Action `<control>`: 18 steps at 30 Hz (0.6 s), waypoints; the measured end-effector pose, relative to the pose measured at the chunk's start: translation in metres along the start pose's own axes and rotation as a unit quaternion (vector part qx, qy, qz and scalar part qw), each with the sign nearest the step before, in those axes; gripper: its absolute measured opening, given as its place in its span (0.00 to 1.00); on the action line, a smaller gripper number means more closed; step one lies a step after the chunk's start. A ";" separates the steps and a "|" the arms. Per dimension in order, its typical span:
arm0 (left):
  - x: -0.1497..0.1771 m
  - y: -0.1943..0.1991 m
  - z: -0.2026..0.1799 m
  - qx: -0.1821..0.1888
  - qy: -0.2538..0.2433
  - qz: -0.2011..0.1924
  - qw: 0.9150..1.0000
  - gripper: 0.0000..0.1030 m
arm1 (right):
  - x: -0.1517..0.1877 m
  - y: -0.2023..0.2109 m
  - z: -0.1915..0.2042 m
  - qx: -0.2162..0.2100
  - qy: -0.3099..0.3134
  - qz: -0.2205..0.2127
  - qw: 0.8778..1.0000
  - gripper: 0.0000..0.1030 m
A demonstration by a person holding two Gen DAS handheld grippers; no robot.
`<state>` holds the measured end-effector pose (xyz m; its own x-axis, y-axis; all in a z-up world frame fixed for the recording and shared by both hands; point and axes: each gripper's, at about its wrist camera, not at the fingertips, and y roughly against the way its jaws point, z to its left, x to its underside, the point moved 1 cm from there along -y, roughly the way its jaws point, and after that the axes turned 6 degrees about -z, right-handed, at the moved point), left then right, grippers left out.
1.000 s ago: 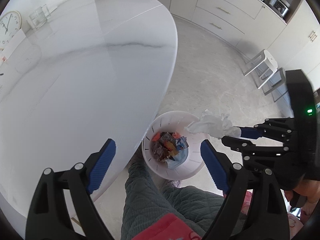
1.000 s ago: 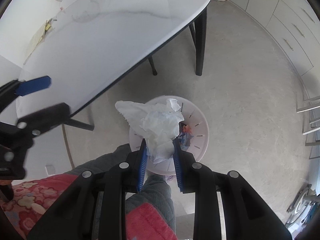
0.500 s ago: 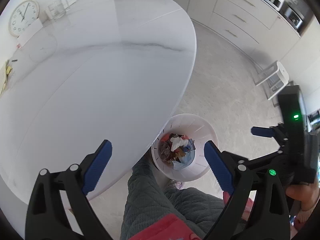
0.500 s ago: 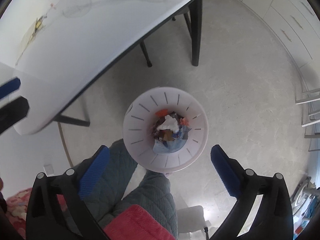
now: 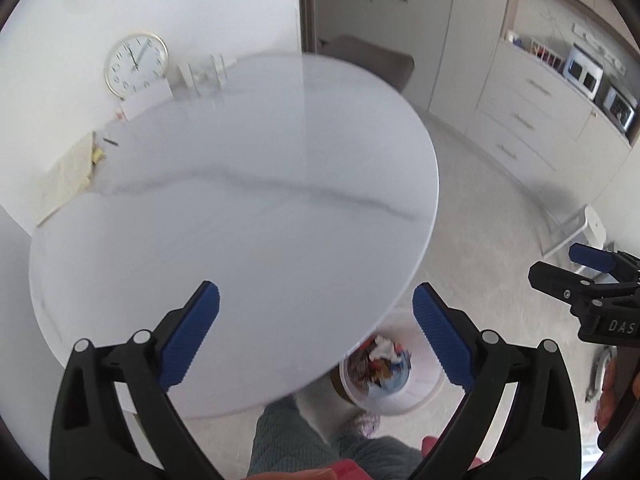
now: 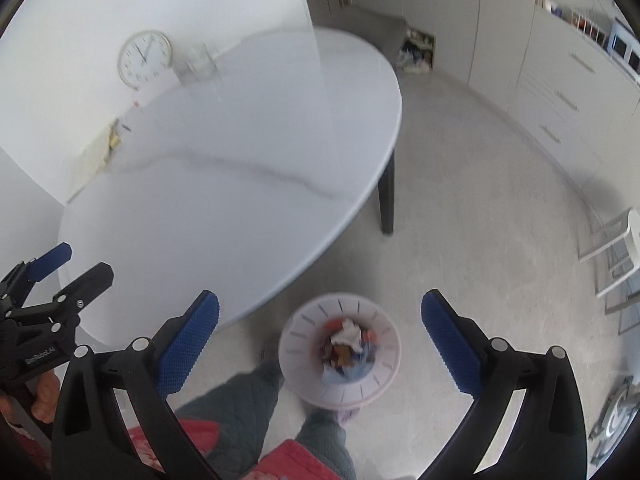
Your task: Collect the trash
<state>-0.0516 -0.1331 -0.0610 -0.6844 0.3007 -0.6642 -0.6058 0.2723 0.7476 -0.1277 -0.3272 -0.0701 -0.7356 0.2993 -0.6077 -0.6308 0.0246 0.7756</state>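
Tissue (image 6: 352,330) atop bin (image 6: 304,384) at 6 o'clock: light, soft, pinch any fold. Left hand-held gripper (image 5: 316,332) just widened, empty; right hand-held gripper (image 6: 320,340) spread wide, empty.

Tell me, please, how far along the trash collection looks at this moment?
Done: the white tissue lies on top of the wrappers in the bin on the floor. In hand: nothing; the right gripper and the left gripper both stand open and empty, the left one's fingers having just opened wider. Left: the table shows no loose trash, only a clock and papers at its far edge.
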 end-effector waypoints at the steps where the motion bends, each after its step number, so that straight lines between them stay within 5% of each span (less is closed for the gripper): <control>1: -0.008 0.006 0.004 -0.001 0.002 -0.013 1.000 0.92 | -0.010 0.006 0.005 -0.001 0.005 -0.013 1.000 0.98; 12: -0.101 0.047 0.056 -0.016 0.007 -0.117 0.993 0.92 | -0.106 0.062 0.075 0.001 0.032 -0.144 0.989 0.98; 18: -0.123 0.034 0.083 -0.014 0.015 -0.119 0.993 0.92 | -0.121 0.062 0.101 0.012 0.025 -0.164 0.986 0.98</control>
<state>0.0455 -0.0851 0.0456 -0.5327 0.2027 -0.8216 -0.7624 0.3064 0.5699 -0.0534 -0.2657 0.0686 -0.5046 0.2240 -0.8338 -0.8314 0.1342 0.5392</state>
